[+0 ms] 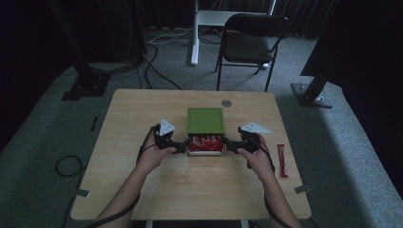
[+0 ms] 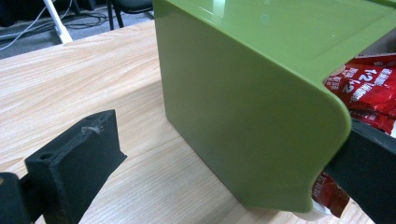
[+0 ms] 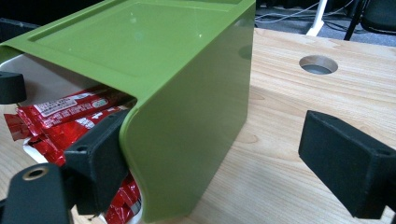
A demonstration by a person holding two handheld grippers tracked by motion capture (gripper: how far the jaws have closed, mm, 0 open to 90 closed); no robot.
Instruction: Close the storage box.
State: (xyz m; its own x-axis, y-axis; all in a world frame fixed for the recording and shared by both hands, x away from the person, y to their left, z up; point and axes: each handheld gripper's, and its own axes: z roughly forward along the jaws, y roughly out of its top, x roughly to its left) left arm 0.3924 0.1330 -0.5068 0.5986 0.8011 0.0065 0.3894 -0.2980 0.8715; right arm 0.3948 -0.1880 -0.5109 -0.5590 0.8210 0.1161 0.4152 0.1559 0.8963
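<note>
Nearest in, the left claw [image 1: 182, 147] and right claw [image 1: 230, 145] are both gaping open, each straddling a side wall of the green lid [image 1: 205, 120] at its near corners. The lid is sitting mid-surface [image 1: 142, 109], half over a white box [image 1: 205, 153] of red packets [image 1: 206, 142]. One jaw of each is poking inside, so closing carelessly risks snagging packets or tipping the lid askew.

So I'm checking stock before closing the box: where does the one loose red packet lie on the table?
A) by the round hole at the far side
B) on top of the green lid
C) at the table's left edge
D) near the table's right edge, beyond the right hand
D: in the high view the loose red packet lies flat near the table's right edge, outside the right gripper.
</note>
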